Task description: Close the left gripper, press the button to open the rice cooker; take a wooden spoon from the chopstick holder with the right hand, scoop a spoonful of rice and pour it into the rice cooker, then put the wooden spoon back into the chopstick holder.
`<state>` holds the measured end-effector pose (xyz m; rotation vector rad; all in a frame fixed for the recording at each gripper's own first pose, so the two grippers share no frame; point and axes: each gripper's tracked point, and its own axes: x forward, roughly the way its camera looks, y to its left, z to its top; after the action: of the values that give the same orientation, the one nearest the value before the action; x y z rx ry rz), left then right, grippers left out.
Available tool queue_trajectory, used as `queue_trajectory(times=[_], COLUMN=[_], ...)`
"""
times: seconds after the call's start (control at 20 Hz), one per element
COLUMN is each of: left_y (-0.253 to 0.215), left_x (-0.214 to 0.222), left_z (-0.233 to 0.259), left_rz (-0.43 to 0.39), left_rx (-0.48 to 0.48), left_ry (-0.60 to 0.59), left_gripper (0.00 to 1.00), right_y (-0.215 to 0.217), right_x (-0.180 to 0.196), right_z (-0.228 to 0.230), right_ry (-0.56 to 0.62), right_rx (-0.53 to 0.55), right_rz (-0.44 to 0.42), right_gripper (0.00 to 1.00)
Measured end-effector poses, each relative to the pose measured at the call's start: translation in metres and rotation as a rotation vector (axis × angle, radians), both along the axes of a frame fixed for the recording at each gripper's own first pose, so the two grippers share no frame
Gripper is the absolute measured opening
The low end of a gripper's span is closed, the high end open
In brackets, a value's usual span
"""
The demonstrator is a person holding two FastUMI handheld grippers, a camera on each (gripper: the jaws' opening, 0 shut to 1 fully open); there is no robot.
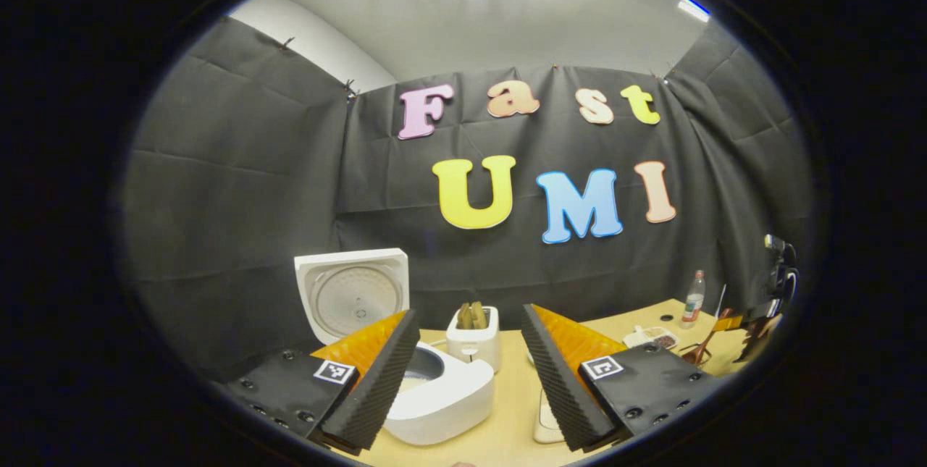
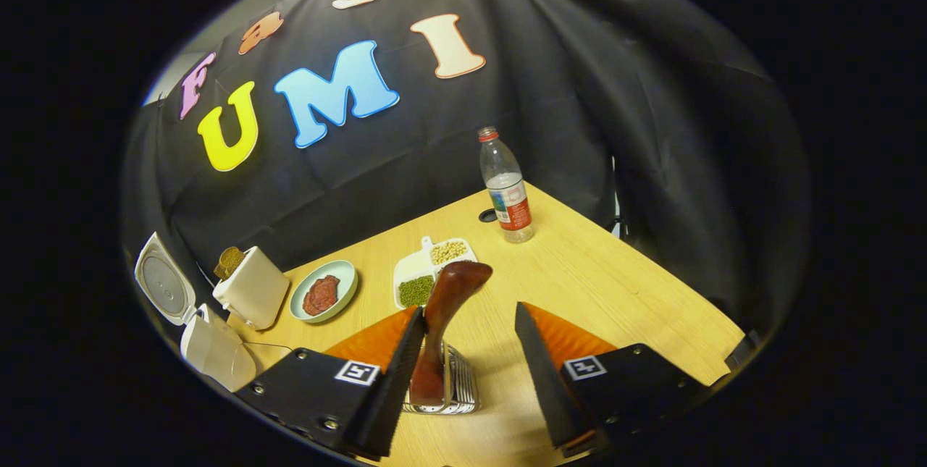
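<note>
The left gripper (image 1: 471, 373) was seen with its fingers spread apart and nothing held between them, raised above the near part of the wooden table (image 1: 507, 409). The rice cooker (image 1: 442, 398) was found just beyond the left finger, with its lid (image 1: 353, 293) standing upright and open and the inner pot exposed. A white toaster (image 1: 474, 340) with two slices in its slots was noted just behind the cooker, toward the table's far edge.

In the right gripper view, the right gripper (image 2: 463, 358) was recorded with its fingers parted. The wooden spoon (image 2: 443, 322) was seen standing between them, close against the left finger and apart from the right one; whether the left finger touched it could not be told. The spoon's lower end sat in the metal wire chopstick holder (image 2: 452, 387), which stood on the table near its front edge, and the spoon leaned with its rounded end uppermost.

Beyond the spoon, a white divided dish (image 2: 427, 271) with green beans and pale beans in separate compartments was noted near the table's middle. A pale green plate (image 2: 324, 291) with reddish contents lay to its left. A plastic water bottle (image 2: 505, 188) stood upright near the far edge, just beside a round hole in the tabletop.
</note>
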<state>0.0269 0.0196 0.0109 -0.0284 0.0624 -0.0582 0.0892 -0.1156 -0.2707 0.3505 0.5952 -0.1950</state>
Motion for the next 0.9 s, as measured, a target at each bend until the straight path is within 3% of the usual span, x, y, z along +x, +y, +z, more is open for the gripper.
queue_trajectory(times=[0.05,0.15,0.3,0.5,0.55,0.6,0.7,0.9], left_y=[-0.001,0.000,0.010,0.034,0.043,0.053,0.071,0.118], left_x=[0.003,0.009,0.021,0.045,0.052,0.060,0.075,0.109], left_z=[0.000,0.001,-0.002,-0.002,0.000,0.003,0.007,0.016], left_rz=[-0.006,-0.011,0.005,0.044,0.061,0.081,0.114,0.182], left_rx=[-0.002,-0.005,-0.003,-0.005,0.001,0.009,0.023,0.050], left_ry=[-0.002,-0.006,-0.001,0.006,0.005,0.002,-0.002,0.000], left_gripper=[0.98,0.98,1.00,0.94,0.98,0.94,0.98,0.94], right_y=[-0.007,-0.015,-0.016,0.001,0.008,0.015,0.029,0.058], right_x=[-0.004,-0.010,-0.015,-0.020,-0.022,-0.023,-0.026,-0.035], right_z=[0.005,0.022,0.060,0.121,0.134,0.148,0.172,0.205], right_ry=[-0.007,-0.027,-0.085,-0.187,-0.211,-0.235,-0.280,-0.342], right_rx=[-0.033,-0.094,-0.169,-0.263,-0.278,-0.292,-0.308,-0.342], right_rz=[-0.008,-0.011,0.005,0.060,0.077,0.089,0.107,0.135], right_gripper=[0.91,0.98,0.98,0.98,0.98,0.98,0.98,0.98])
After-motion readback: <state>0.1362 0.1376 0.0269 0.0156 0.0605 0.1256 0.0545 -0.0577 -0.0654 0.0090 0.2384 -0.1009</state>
